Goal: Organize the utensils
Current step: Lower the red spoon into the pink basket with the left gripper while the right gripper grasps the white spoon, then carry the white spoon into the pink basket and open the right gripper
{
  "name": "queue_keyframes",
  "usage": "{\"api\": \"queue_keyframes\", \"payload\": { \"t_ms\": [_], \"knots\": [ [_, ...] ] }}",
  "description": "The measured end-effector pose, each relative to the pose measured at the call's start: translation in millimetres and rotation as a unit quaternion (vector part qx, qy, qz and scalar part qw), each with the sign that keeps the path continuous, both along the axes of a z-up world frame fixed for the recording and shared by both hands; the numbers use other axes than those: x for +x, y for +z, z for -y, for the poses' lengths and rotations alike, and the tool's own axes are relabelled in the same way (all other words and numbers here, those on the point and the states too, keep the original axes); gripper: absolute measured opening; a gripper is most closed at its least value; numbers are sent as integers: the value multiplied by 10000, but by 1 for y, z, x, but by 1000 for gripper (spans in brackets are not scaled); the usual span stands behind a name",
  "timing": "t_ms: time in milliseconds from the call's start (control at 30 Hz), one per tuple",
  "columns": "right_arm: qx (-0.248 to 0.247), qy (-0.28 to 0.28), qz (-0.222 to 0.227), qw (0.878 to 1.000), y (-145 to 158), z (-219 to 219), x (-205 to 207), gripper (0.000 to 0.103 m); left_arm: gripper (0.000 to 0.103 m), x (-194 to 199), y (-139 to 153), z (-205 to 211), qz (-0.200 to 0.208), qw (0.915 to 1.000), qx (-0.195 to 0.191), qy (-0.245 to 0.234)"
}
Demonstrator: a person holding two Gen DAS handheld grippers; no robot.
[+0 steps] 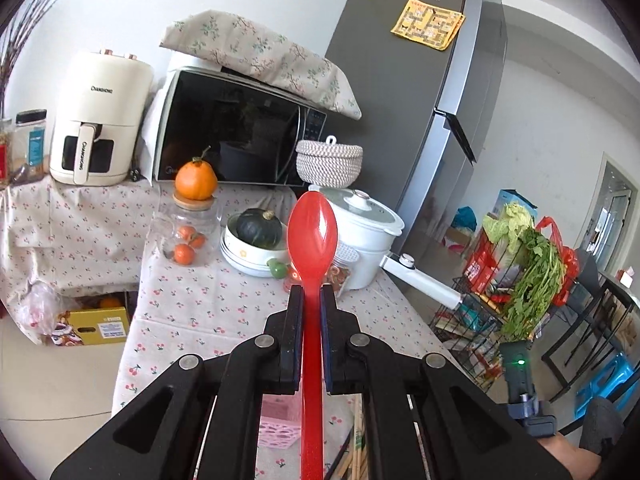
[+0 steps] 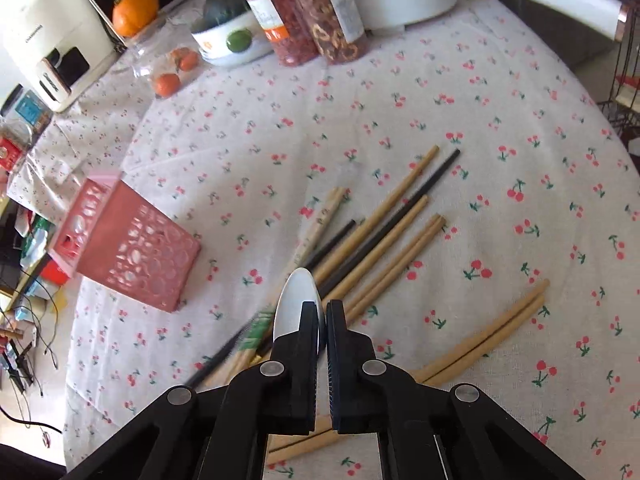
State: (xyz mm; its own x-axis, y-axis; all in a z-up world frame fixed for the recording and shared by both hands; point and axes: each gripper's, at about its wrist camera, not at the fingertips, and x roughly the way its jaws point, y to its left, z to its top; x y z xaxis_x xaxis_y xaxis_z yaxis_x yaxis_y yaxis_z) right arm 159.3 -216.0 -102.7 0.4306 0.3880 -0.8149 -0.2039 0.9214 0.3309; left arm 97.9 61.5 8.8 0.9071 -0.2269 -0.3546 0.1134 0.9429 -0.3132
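1. Utensils of three kinds show: a red plastic spoon, a shiny metal spoon, and a scatter of chopsticks — mostly pale bamboo, a few black — lying loose on the cherry-print cloth of the counter.
2. The red spoon is glossy and slightly see-through, bowl upward, its long handle running straight down between the jaws of the left gripper, which are closed on the handle and hold it up above the counter.
3. The right gripper points down at the chopsticks; its jaws are nearly together and clamp the metal spoon edge-on, the silver bowl sticking out past the tips to the left.
4. A pink perforated basket lies tipped on its side to the left of the chopsticks, apart from them.
5. Hard to make out: the metal spoon's handle is hidden behind the gripper, so its length cannot be told. The near ends of several chopsticks are cut off by the gripper body, and one pair wears a green paper sleeve that is blurred.
6. In the left wrist view only a corner of the basket and a few chopstick ends peep out beneath the gripper.
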Motion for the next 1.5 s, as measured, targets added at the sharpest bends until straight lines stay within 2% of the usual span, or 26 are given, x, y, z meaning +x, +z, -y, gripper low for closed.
{"api": "queue_keyframes", "payload": {
  "t_ms": [200,400,500,633,667,733,767,833,933,1033,1167,1267,1367,1500],
  "knots": [
    [61,-22,946,9955,47,-14,-21,3,7,28,1,11,520,9970,429,373],
    [24,-171,1479,9889,68,-20,-21,3,7,48,-26,35,1039,9838,1305,654],
    [52,-308,1660,9856,75,-19,-20,3,7,54,-43,37,1004,9818,1422,758],
    [24,-331,1805,9830,81,-22,-23,3,10,59,-59,31,599,9875,1307,653],
    [17,-333,1820,9827,82,-23,-23,3,14,60,-61,29,449,9887,1282,629],
    [-2,-352,1861,9819,83,-24,-25,3,27,58,-61,25,157,9915,1167,551],
    [0,-362,1880,9815,84,-24,-26,3,38,56,-60,22,31,9928,1081,523],
    [18,-415,1941,9801,88,-26,-28,3,50,51,-55,17,-204,9943,950,432],
    [46,-490,2114,9762,97,-30,-32,3,56,42,-46,10,-665,9936,858,323],
    [103,-579,2377,9695,110,-38,-36,3,62,32,-39,-1,-1280,9884,725,368],
    [237,-698,2755,9585,127,-52,-41,3,78,13,-44,-20,-2104,9752,575,370],
    [261,-788,3040,9490,137,-67,-43,3,79,0,-59,-34,-2404,9687,473,395],
    [70,-862,3386,9370,140,-88,-44,3,79,-3,-73,-43,-2687,9619,368,351],
    [-327,-866,3766,9217,133,-117,-40,4,79,-5,-85,-45,-2831,9566,627,270]
  ]
}}
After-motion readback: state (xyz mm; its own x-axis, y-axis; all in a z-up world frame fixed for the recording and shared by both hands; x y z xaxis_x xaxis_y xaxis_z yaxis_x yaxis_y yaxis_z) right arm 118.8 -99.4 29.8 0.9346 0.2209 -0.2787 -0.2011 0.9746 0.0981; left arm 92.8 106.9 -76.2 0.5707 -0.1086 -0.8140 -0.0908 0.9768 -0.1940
